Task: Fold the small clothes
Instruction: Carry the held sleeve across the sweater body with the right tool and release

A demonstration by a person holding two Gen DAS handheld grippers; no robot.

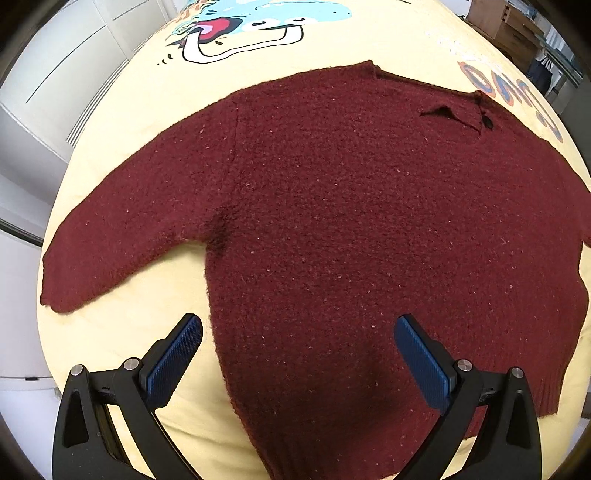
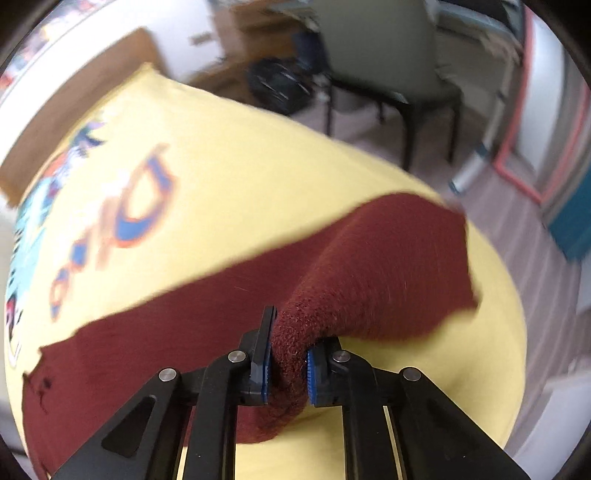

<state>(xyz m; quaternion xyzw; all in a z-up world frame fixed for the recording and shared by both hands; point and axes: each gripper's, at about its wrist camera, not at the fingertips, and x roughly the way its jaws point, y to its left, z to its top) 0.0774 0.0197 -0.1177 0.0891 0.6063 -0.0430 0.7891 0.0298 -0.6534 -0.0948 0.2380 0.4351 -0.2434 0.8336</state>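
Observation:
A dark red knitted sweater [image 1: 332, 229] lies spread flat on a yellow printed cloth [image 1: 122, 339]. Its left sleeve [image 1: 110, 243] stretches out toward the table's left edge. My left gripper [image 1: 297, 332] is open and empty, hovering over the sweater's lower body near the hem. In the right wrist view my right gripper [image 2: 289, 354] is shut on a bunched fold of the sweater's right sleeve [image 2: 369, 273], lifted a little off the cloth. The collar [image 2: 40, 384] shows at lower left there.
The yellow cloth [image 2: 229, 177] carries cartoon prints and letters. White cabinets [image 1: 55, 74] stand left of the table. A dark chair [image 2: 384, 66] and cardboard boxes [image 1: 506, 22] stand beyond the far edge. The right view is motion-blurred.

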